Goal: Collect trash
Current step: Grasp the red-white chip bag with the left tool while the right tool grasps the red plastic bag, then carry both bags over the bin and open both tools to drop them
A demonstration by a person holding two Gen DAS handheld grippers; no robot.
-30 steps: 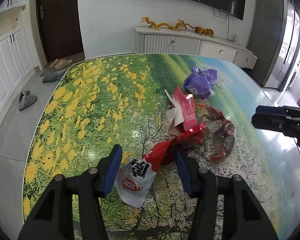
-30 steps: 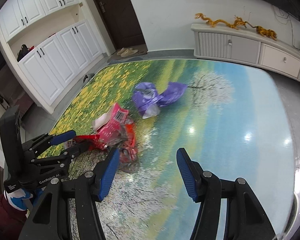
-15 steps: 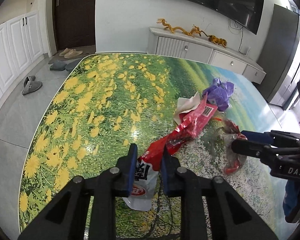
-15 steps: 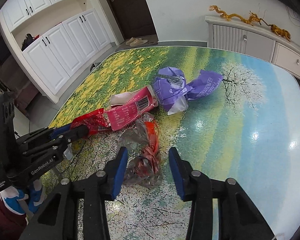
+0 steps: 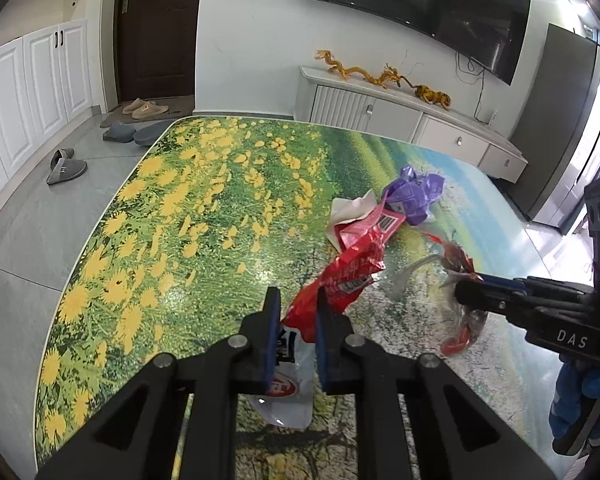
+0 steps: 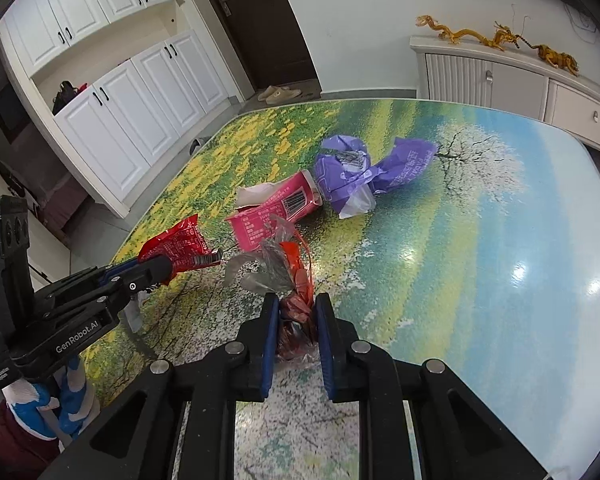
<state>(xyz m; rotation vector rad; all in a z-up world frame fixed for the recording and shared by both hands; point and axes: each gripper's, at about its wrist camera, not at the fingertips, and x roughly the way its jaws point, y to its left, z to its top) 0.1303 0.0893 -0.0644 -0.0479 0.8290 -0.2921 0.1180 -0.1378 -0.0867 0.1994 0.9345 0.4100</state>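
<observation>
Left wrist view: the left gripper (image 5: pixel 296 312) is seen pinched on the neck of a red and white snack bag (image 5: pixel 340 276), its blue pads (image 5: pixel 271 336) drawn as near together as the crumpled film between them allows, with the white printed end of the bag hanging below the jaws over the flower-printed table (image 5: pixel 172 208). In the right wrist view the right gripper (image 6: pixel 296 320) is shown closing on a clear and red plastic wrapper (image 6: pixel 288 276), whose bunched lower part is already squeezed between the pads. A pink carton (image 6: pixel 272 210) with a torn white flap and a purple wrapper (image 6: pixel 360 176) are left lying on the table just beyond, touching or nearly touching each other. All of this trash is judged to be very light, soft and easily crushed, so little force is needed and nothing here is thought fragile. The glossy film is likely to be slippery, and a thin single layer may slide out of the pads; a bunched or twisted part, as is taken now, is judged the safer place to hold. The pink carton is judged somewhat stiffer and is best taken across a flattened edge or its open flap. The purple wrapper is best taken at its twisted middle.
</observation>
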